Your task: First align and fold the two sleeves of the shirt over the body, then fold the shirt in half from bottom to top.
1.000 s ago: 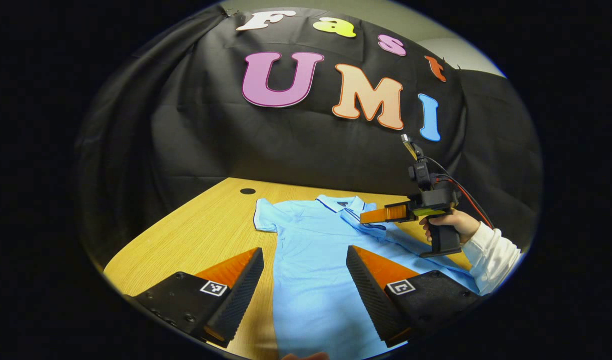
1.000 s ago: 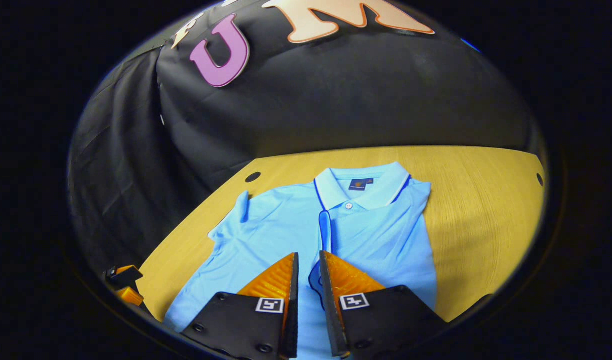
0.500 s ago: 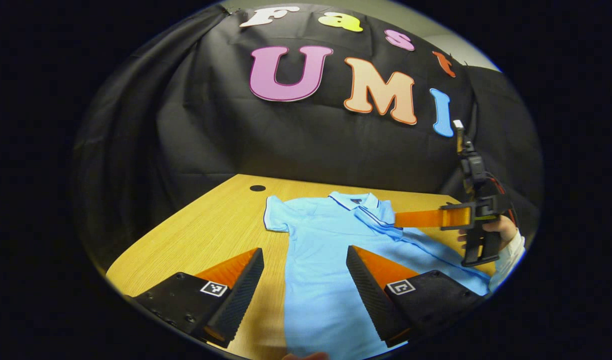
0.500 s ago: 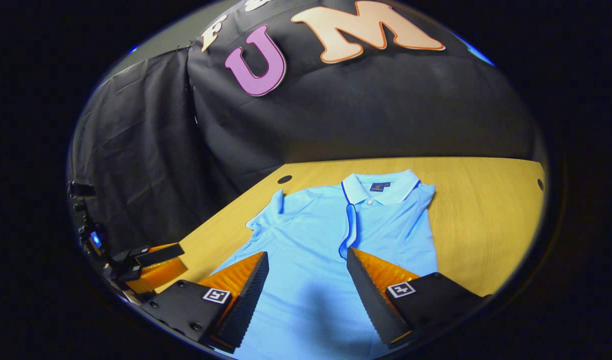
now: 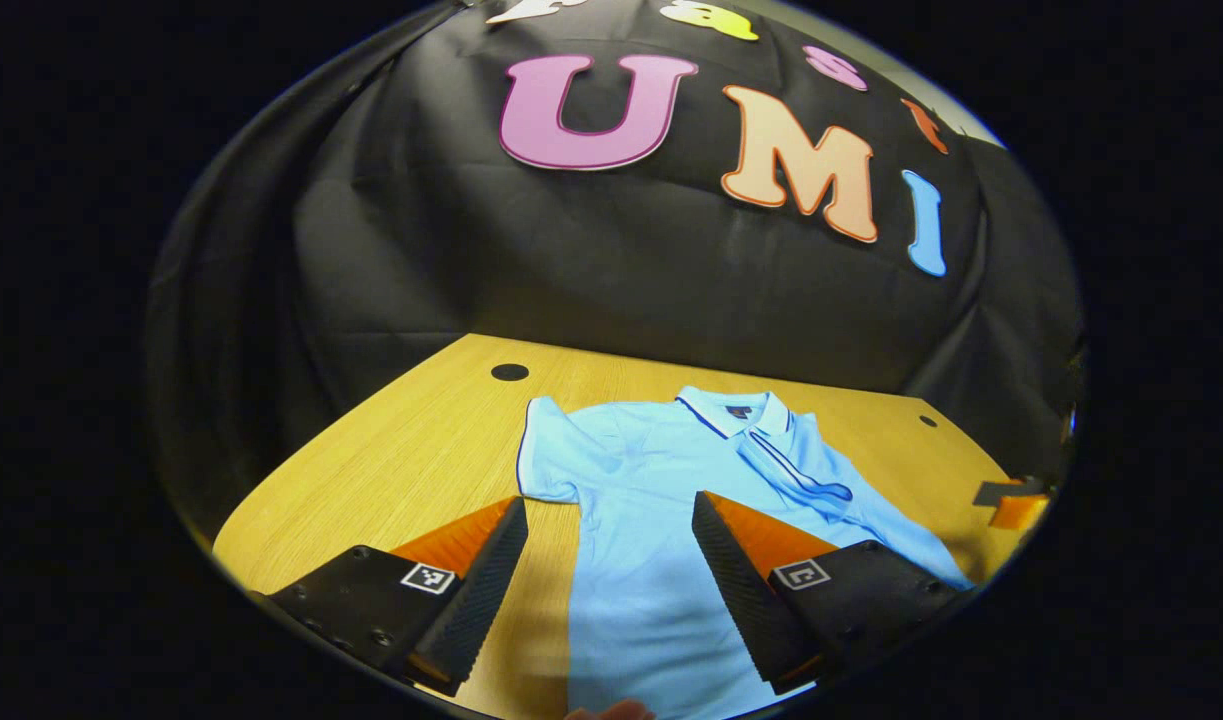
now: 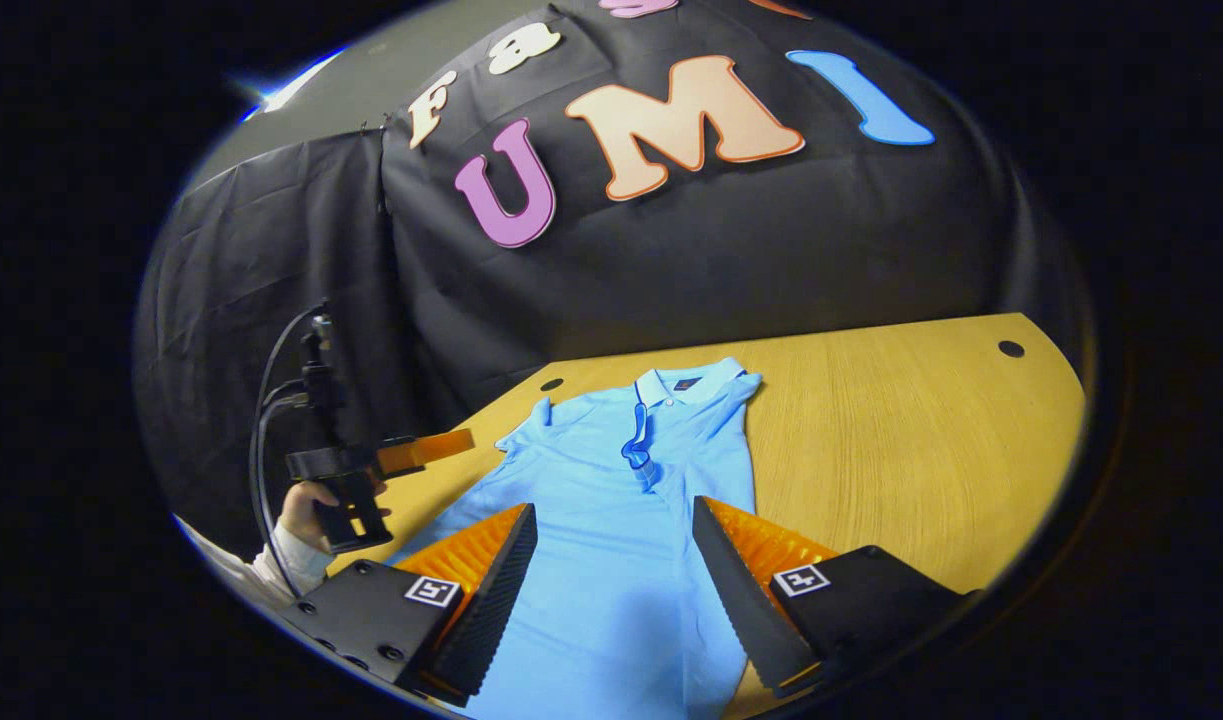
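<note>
Bare wooden tabletop (image 6: 901, 440) right of light blue polo shirt (image 6: 611, 500); black cloth wall (image 5: 611, 290) bounds far edge.

Left gripper view: cam low over near-left part of table (image 5: 391, 450), facing fwd and slightly right toward booth wall, shirt (image 5: 651, 500) mid-distance just past its own fingers. Right gripper view: cam higher, at near-right, facing fwd-left across table (image 6: 891, 430), shirt (image 6: 611, 510) running under its fingers. Both views share shirt, tabletop w/ far-left cable hole (image 5: 509, 372) (image 6: 552, 384), and back wall. Right view also catches left gripper (image 6: 451, 442) at its left edge.
</note>
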`<action>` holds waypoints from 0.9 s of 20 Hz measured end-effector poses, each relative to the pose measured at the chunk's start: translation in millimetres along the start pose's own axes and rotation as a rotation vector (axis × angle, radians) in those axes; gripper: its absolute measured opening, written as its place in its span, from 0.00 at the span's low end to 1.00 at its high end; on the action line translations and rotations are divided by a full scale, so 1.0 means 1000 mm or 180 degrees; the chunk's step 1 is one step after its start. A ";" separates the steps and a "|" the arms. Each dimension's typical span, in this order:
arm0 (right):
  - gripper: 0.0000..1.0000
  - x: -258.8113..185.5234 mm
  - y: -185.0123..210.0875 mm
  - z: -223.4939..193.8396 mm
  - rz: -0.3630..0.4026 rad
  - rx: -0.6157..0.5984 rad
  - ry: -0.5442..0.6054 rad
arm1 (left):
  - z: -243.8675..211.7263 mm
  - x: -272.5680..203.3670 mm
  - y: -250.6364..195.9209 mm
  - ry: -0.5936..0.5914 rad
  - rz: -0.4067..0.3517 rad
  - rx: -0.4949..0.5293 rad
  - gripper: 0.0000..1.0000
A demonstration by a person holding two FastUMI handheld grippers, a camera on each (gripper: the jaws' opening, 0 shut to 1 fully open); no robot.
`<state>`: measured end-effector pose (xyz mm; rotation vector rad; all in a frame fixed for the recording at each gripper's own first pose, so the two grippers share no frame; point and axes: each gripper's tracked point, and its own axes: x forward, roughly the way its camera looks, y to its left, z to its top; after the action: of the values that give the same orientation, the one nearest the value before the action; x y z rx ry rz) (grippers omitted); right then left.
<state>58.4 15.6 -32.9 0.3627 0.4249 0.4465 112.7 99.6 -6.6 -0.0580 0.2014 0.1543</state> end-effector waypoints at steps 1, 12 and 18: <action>0.97 -0.011 -0.002 0.003 -0.0001 0.0037 -0.0073 | 0.004 0.011 0.002 0.0031 0.0033 0.0020 0.99; 0.97 -0.072 -0.045 0.003 -0.0357 -0.0019 -0.0358 | 0.002 0.100 0.045 0.0507 0.0442 0.0226 0.98; 0.97 -0.076 -0.062 -0.001 -0.0466 0.0041 -0.0369 | -0.020 0.114 0.060 0.0810 0.0578 0.0156 0.94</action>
<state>17.2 -73.3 -36.4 0.3653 0.3391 0.2787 209.6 174.3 -51.5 -0.0102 0.4647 0.3233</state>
